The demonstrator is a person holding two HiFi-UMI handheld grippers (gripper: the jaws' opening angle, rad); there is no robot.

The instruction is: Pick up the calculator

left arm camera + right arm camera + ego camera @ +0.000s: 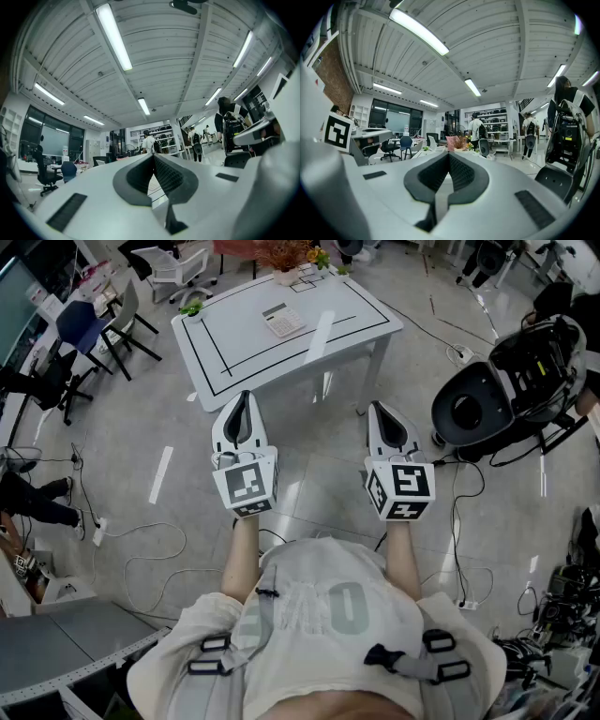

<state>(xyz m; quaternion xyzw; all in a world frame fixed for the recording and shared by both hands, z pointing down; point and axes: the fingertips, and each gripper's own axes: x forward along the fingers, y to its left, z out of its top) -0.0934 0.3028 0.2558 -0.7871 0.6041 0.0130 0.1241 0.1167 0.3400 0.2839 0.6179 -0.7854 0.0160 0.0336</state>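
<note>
The calculator [282, 320] lay flat on the white bench [234, 352], toward its far side and inside a rectangle drawn on the top in thin black line. It was a pale, off-white slab, longer than wide, with a darker strip for the display along its far end and a grid of small keys filling the rest. It sat a little askew to the bench edges. Any brand or key lettering on it was too small to read.

Both tongs were held in the air over the floor, short of the bench's near edge and well apart from the calculator. The left tongs [244, 396] had their dark ribbed tips pressed together with nothing between them, as the left gripper view [153, 157] showed. The right tongs [379, 407] were likewise fully closed and empty [449, 155].

Each carried a marker cube [246, 486] printed with black-and-white square patterns, not letters. Faint pale print on the person's shirt [319, 606] could not be made out. A pot of flowers [286, 257] stood at the bench's far edge.
</note>
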